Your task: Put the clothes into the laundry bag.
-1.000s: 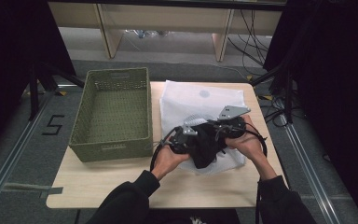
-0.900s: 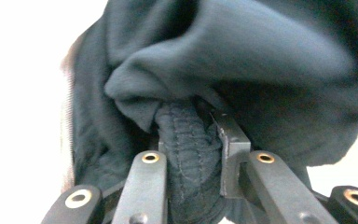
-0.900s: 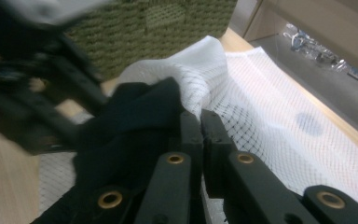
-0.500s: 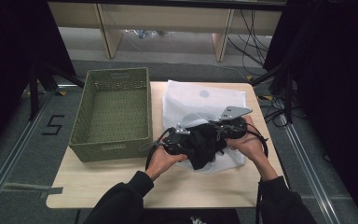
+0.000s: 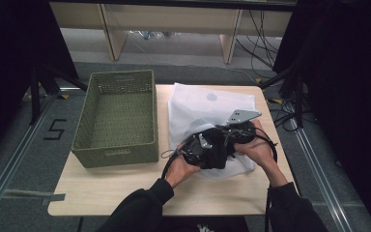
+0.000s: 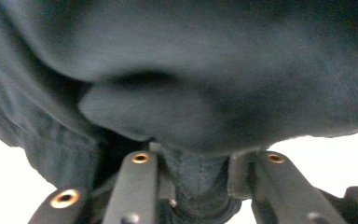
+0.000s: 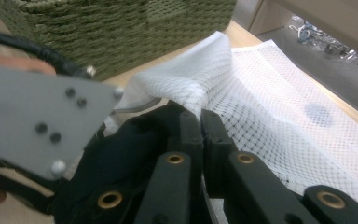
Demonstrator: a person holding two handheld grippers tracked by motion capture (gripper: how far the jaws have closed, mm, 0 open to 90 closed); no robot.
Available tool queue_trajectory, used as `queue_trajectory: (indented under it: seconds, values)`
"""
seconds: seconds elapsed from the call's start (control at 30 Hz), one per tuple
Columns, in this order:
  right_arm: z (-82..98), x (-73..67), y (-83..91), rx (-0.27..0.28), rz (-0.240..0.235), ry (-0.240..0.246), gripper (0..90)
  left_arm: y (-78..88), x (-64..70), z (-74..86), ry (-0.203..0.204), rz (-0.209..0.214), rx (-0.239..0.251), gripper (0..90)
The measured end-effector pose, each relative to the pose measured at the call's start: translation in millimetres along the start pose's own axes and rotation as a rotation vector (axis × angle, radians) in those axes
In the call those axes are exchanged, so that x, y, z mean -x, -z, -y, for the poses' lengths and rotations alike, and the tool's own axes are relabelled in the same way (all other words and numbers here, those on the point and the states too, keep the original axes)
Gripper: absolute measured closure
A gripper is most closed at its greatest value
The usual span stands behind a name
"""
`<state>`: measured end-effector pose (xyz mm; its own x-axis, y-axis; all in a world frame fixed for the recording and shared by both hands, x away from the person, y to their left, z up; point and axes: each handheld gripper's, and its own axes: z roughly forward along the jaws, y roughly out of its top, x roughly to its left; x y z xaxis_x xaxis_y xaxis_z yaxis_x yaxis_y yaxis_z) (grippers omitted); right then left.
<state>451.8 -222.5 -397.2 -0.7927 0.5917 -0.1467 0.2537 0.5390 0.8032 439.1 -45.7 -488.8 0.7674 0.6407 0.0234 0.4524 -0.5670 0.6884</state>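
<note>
Over the white mesh bag (image 5: 207,104), both hands press claws into dark cloth (image 5: 215,152).

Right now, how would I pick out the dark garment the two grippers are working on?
Start at the woven green basket on the wooden table; to its right lies a white mesh laundry bag. The bunched black cloth garment sits at the bag's near end between both hands, the one dark soft thing there.
</note>
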Motion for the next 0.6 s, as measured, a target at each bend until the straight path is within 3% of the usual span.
queue_trajectory:
  seconds: [0.03,0.17,0.2,0.3,0.33,0.37,0.43,0.47,0.57,0.6]
  values:
    - [-0.1,1.5,1.6,0.012,0.015,0.010,89.9,5.7,-6.2,-3.9,-0.013,0.008,-0.008,72.0]
    - [-2.8,2.8,8.0,0.034,0.026,0.007,89.8,22.8,-30.1,-16.9,0.114,0.025,0.104,72.0]
    - [-3.7,3.2,9.0,0.043,0.032,0.015,89.9,22.0,-34.1,-18.0,0.113,0.018,0.106,72.0]
    - [-5.0,1.0,8.9,0.032,0.026,0.011,89.8,-0.1,-39.6,-12.6,0.111,-0.018,0.058,71.4]
    - [-4.3,-0.1,8.0,0.030,0.028,0.013,89.9,-8.9,-42.3,-8.3,0.128,-0.016,0.043,70.8]
    - [-3.4,0.8,6.9,0.028,0.030,0.020,89.9,-16.0,-43.8,-3.6,0.173,-0.008,0.041,69.4]
    - [-0.3,1.2,5.2,0.008,0.017,0.008,89.8,-17.2,-46.0,2.9,0.221,0.006,0.062,65.3]
    - [1.5,3.7,4.5,0.020,0.032,0.028,89.9,-13.4,-46.2,4.2,0.219,0.000,0.064,62.3]
    - [5.8,6.4,4.5,-0.003,0.028,-0.019,89.9,5.6,-42.1,4.5,0.207,-0.006,0.068,50.0]
    - [6.4,8.2,3.8,0.008,0.038,-0.006,89.8,13.5,-40.0,3.9,0.192,-0.001,0.061,44.8]
